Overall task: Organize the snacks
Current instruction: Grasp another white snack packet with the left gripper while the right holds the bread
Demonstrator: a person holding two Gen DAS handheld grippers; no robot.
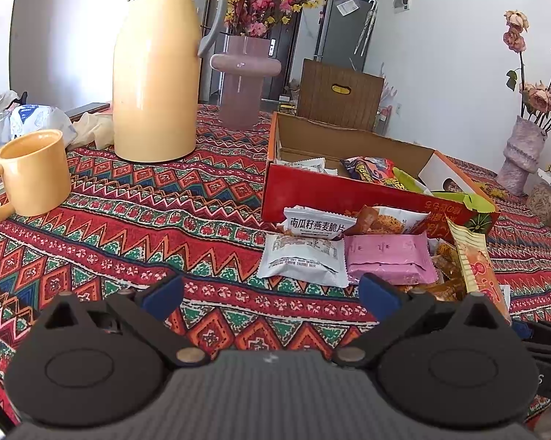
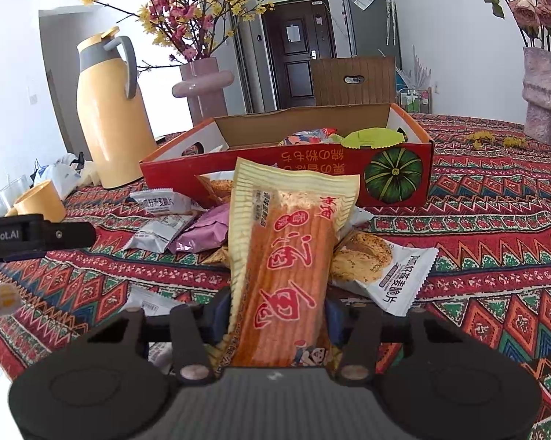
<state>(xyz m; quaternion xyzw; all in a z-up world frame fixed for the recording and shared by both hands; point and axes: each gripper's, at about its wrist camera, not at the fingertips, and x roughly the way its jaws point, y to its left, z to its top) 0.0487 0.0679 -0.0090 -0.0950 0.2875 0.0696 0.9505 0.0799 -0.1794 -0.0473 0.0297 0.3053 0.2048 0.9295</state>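
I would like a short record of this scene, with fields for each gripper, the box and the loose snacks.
left gripper: open, empty, above the cloth
right gripper: jaws closed on the orange packet
box: open, some snacks inside
loose snacks: white packet and pink packet on the cloth before the box

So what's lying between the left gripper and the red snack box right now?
In the left wrist view, patterned tablecloth, then loose packets: a white packet and a pink packet lie between the open left gripper and the red snack box.
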